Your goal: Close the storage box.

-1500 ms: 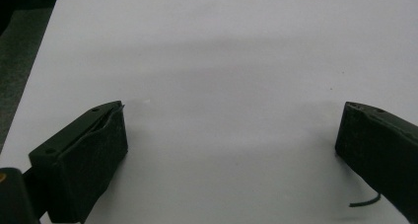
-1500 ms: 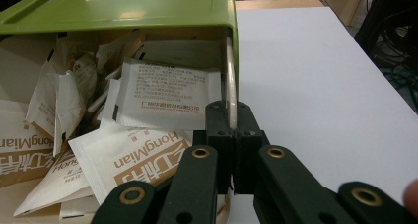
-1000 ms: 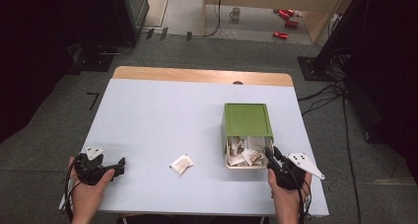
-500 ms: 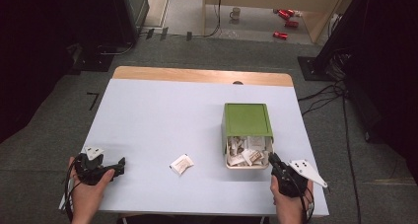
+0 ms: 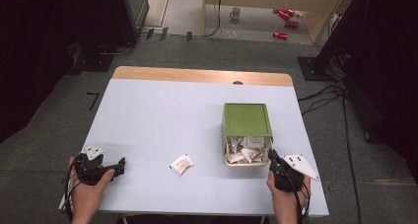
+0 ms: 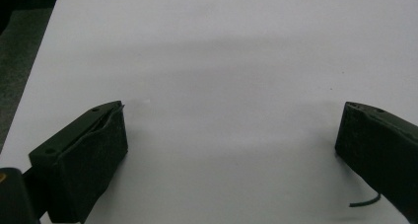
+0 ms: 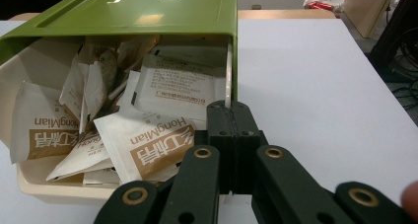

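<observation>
Counting what lies on the pale table (image 5: 162, 115): one box (image 5: 246, 119) with a green lid and a cream body, one loose white sachet (image 5: 181, 164) lying flat near the table's front edge, and two handheld grippers. The box lies on its side toward the right of the table, its open mouth facing the person and crammed with paper sachets, too many and too overlapped to count exactly. Two of those at the front carry a brown band with the word "HongMian" (image 7: 160, 137) and Chinese characters; another sachet (image 7: 180, 88) behind them bears fine print too small to read.

The right gripper (image 5: 276, 161) sits just in front of the box's right front corner, its jaws pressed together with nothing between them; they have just been closing. In the right gripper view its tips (image 7: 234, 105) lie close beside the box's rim.

The left gripper (image 5: 118, 164) rests at the table's left front corner, well apart from the loose sachet, its jaws (image 6: 231, 135) spread wide over bare tabletop.
</observation>
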`<state>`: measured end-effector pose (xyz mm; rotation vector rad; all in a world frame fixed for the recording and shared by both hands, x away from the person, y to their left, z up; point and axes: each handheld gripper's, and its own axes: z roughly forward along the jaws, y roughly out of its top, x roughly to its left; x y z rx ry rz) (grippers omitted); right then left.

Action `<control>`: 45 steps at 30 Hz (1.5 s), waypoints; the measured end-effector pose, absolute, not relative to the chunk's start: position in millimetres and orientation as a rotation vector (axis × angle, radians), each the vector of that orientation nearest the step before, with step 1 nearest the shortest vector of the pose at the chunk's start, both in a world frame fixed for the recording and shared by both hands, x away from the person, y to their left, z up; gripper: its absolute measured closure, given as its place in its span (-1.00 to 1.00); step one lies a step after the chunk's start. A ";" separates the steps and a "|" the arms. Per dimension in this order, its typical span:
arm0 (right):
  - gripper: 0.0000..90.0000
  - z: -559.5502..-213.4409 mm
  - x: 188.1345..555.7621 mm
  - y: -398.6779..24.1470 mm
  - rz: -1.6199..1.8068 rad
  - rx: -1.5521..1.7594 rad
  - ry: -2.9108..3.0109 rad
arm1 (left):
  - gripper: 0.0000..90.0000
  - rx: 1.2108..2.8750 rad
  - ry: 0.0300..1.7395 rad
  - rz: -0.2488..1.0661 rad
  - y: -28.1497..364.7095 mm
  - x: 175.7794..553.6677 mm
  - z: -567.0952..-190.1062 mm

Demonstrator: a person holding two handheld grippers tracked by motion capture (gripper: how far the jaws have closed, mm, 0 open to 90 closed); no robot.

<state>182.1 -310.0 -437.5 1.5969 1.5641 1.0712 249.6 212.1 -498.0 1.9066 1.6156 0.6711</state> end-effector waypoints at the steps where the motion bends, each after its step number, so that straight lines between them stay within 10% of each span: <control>1: 1.00 -437.4 183.1 -310.0 1.070 1.597 1.564 | -1.00 1.908 1.615 0.671 212.2 249.6 -498.0; 45: 1.00 -433.8 188.1 -309.1 1.094 1.575 1.556 | -1.00 1.907 1.616 0.671 212.1 249.6 -498.0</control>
